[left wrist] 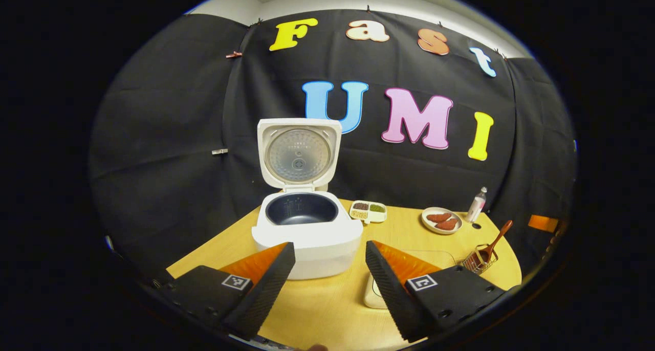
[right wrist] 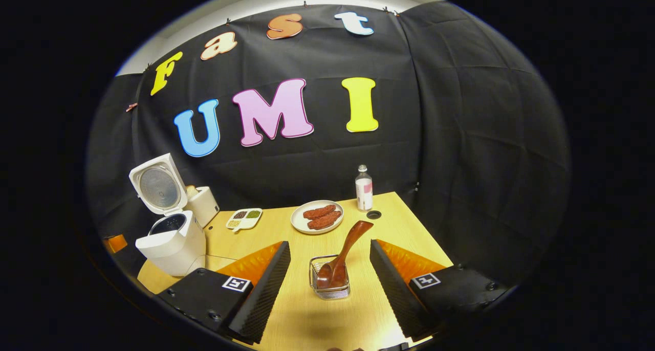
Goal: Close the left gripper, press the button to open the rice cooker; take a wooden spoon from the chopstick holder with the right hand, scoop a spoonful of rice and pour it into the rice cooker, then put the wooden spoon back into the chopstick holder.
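Note:
The white rice cooker stands with its lid raised upright, and its dark inner pot looks bare inside. My left gripper is open just in front of it, holding nothing. In the right gripper view the cooker sits at the far left. The wooden spoon rests bowl-down in the wire chopstick holder, its handle leaning up to the right. My right gripper is open, fingers on either side of the holder, not touching it. The same spoon and holder appear at the right in the left gripper view.
A divided dish of grains lies behind the cooker. A plate with brown pieces and a small bottle stand at the back. A pale flat item lies on the wooden table by my left gripper.

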Demonstrator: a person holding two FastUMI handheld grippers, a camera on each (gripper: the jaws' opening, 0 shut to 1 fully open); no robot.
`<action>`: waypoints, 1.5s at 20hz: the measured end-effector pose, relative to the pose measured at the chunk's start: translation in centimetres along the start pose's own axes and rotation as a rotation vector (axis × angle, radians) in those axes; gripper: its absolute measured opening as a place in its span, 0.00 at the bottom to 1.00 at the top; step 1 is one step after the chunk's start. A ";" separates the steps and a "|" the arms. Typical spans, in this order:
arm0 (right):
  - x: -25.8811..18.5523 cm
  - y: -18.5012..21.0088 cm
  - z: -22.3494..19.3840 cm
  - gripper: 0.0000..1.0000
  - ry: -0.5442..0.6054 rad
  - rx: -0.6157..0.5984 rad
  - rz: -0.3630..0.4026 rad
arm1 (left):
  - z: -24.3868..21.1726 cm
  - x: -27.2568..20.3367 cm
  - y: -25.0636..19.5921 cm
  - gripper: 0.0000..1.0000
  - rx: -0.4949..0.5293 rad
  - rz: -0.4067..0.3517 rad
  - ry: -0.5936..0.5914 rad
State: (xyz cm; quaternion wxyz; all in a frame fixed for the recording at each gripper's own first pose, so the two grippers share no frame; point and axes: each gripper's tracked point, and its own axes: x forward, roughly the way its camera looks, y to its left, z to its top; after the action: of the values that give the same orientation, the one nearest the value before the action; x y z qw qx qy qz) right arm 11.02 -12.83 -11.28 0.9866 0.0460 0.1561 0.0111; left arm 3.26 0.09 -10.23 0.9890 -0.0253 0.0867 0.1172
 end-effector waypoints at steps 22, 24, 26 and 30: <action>17.7 -2.5 -8.7 0.96 0.260 0.300 0.041 | -3.5 -3.2 -6.0 0.95 0.000 0.044 0.099; 18.3 -2.2 -8.4 0.86 0.254 0.304 0.033 | -3.9 -3.3 -5.9 0.96 -0.006 0.046 0.107; 18.5 -1.7 -8.3 0.53 0.256 0.311 0.023 | -4.8 -3.6 -5.5 0.96 -0.010 0.053 0.131; 18.1 -1.9 -8.3 0.25 0.251 0.262 -0.017 | -6.7 -4.4 -4.4 0.96 -0.021 0.054 0.180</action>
State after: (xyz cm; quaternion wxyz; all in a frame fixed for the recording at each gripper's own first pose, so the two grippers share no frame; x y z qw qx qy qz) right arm 25.69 -13.38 -24.86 0.9450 0.1709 0.2786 -0.0120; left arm -0.97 -5.66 -15.88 0.9734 -0.0438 0.1745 0.1420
